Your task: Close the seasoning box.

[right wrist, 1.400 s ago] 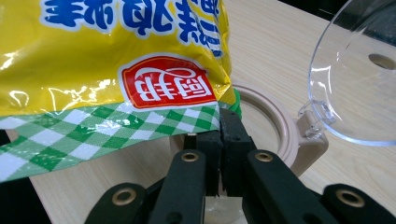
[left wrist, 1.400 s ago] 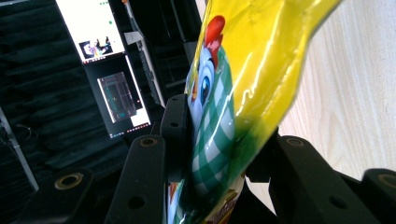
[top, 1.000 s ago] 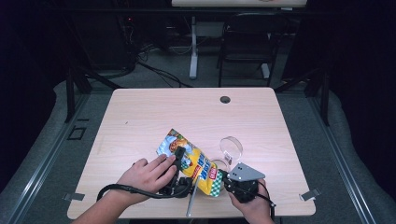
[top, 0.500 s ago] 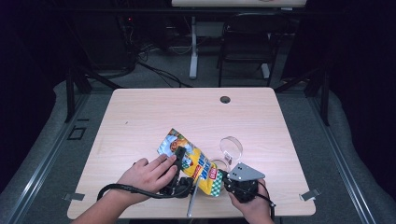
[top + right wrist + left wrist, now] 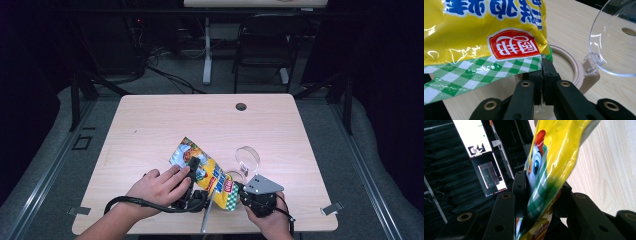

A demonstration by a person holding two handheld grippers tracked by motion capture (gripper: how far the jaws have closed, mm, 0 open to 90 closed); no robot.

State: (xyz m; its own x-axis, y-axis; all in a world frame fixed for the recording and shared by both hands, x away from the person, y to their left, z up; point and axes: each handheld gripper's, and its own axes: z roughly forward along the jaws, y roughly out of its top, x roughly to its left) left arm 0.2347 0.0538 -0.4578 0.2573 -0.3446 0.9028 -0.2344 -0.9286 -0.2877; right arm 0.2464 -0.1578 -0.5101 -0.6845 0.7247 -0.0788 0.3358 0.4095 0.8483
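High view puts both grippers low in the frame, near the front edge of a pale wood-grain bench (image 5: 150, 130). The left gripper (image 5: 192, 167), under the person's left hand (image 5: 157, 187), grips the side of a glossy yellow snack bag (image 5: 205, 170) that lies slantwise at lower centre. The right gripper (image 5: 240, 192), topped by a grey three-cornered plate and held by the right hand (image 5: 267, 220), meets the bag's lower end, where a green-and-white check band runs. Just right of the bag stands a beige ring-shaped container (image 5: 235, 176) with a clear round lid (image 5: 248, 158) tipped up from it. A small dark round hole (image 5: 241, 106) sits near the bench's far edge.

Left gripper view shows the left gripper (image 5: 539, 195) clenched on the bag (image 5: 554, 157), its black jaws pressed against either face of the shiny, crinkled film. A cartoon rooster with a red comb is printed on the film. Lit screens (image 5: 477, 142) glow at upper left.

Right gripper view shows the right gripper (image 5: 541, 75) pinched tight on the checked edge of the bag (image 5: 481, 37). A red label with white Chinese characters and large blue characters appear upside down. At right, the beige container (image 5: 579, 72) carries its hinged transparent lid (image 5: 616, 42).
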